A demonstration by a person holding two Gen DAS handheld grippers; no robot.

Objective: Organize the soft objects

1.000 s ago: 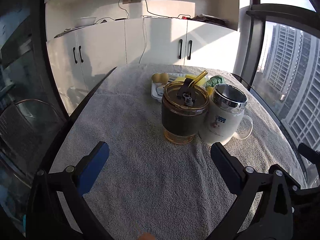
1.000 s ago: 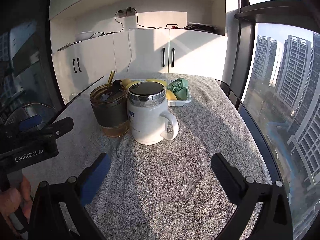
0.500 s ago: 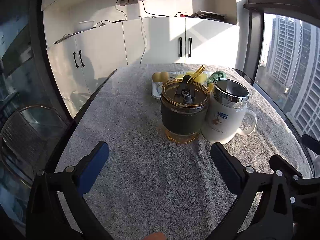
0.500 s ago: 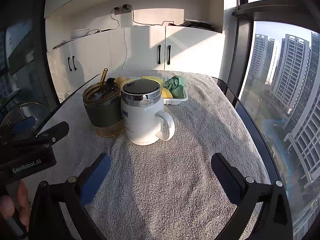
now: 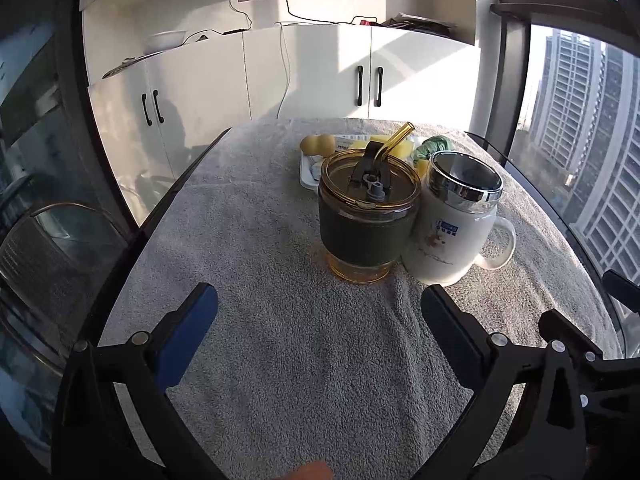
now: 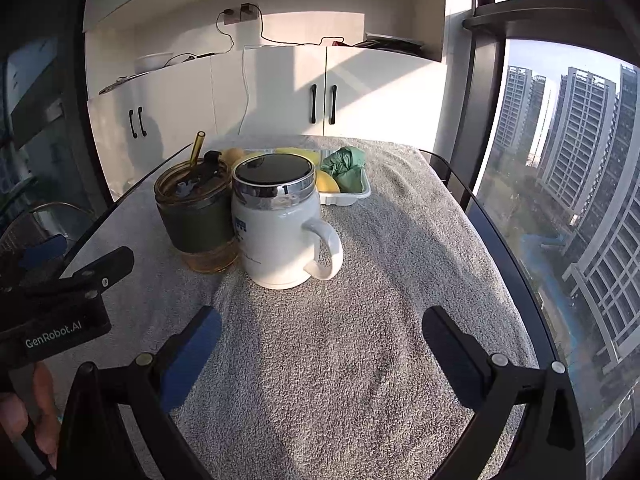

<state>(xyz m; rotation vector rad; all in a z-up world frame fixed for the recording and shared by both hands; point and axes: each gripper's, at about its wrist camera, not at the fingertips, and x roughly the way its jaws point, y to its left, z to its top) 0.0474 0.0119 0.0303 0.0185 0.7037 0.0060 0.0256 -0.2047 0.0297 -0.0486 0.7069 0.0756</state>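
A white tray (image 6: pixel 347 198) at the far end of the table holds soft toys: a green one (image 6: pixel 345 167), yellow ones (image 6: pixel 326 182) and a tan one (image 5: pixel 317 144). The tray (image 5: pixel 307 172) is mostly hidden behind the cups in the left wrist view. My left gripper (image 5: pixel 319 316) is open and empty, well short of the amber glass cup (image 5: pixel 368 216). My right gripper (image 6: pixel 321 332) is open and empty, in front of the white mug (image 6: pixel 280 224).
The amber cup with a dark sleeve and straw (image 6: pixel 198 216) and the white lidded mug (image 5: pixel 456 220) stand side by side between the grippers and the tray. A grey towel (image 6: pixel 360 360) covers the table. White cabinets (image 5: pixel 304 72) stand behind; windows are on the right.
Both grippers have tilted and shifted slightly, so the cups sit a little lower in view. Nothing on the table has moved and both jaws stay open.
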